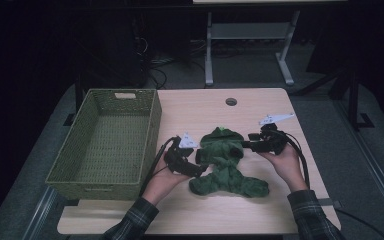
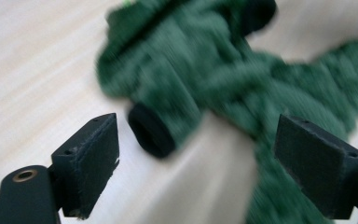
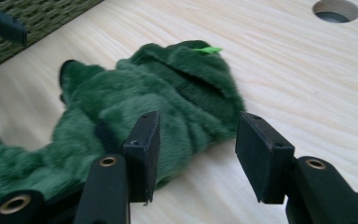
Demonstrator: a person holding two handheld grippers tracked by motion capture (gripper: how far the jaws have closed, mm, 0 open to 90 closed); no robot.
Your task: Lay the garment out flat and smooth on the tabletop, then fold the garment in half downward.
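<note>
Two grippers stand at the green fleece garment point(image 1: 226, 165), which lies crumpled on the tabletop point(image 1: 240, 107) between them. The left gripper point(image 2: 196, 154) has its jaws released and wide apart; a sleeve with a dark cuff point(image 2: 151, 132) lies just ahead of them, nearer the left jaw, and no pad touches it. The right gripper point(image 3: 196, 149) has its jaws partly spread with bare wood between them, and the hood end of the garment sits just beyond and beside its left jaw.

I think the risk is a poor grasp. The fleece is thick and soft, so the jaws may pinch only a loose fold, and the garment may slip out or drag on the way to the woven basket point(image 1: 152, 122) beyond the left gripper.

No writing can be read; a small bright green tag point(image 3: 206, 49) on the hood is too small to tell.
</note>
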